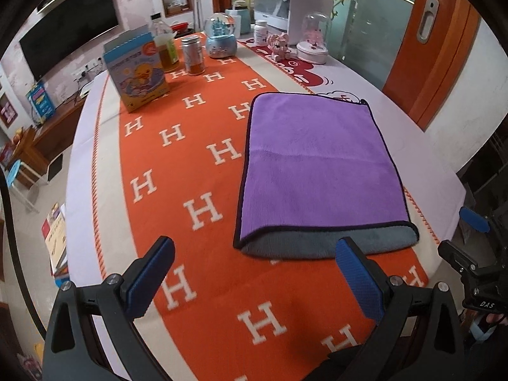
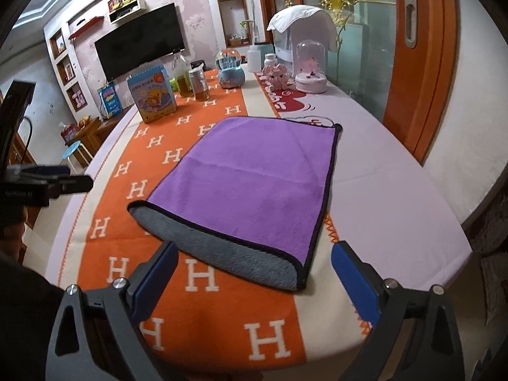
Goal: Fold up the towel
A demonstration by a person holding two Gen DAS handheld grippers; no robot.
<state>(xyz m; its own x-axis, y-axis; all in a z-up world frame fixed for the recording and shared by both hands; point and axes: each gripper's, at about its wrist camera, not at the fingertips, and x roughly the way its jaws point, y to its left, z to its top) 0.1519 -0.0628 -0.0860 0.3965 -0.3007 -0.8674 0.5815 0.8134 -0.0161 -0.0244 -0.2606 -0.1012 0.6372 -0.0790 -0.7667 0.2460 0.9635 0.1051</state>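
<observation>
A purple towel [image 1: 317,165] with a dark hem lies flat on the table, folded once so its grey underside [image 1: 317,244] shows along the near edge. It also shows in the right wrist view [image 2: 254,184]. My left gripper [image 1: 254,273] is open and empty, just short of the towel's near edge, above the orange runner. My right gripper [image 2: 254,282] is open and empty, its fingers either side of the towel's near right corner. The right gripper also shows at the right edge of the left wrist view [image 1: 470,254].
An orange runner with white H letters [image 1: 190,190] covers the table's middle. At the far end stand a duck-print box [image 1: 136,70], a spice jar [image 1: 193,55], an oil bottle [image 1: 165,44], a snow globe [image 1: 220,38], a glass dome [image 1: 314,41] and a white appliance [image 1: 292,3]. The table edge [image 2: 444,228] curves on the right.
</observation>
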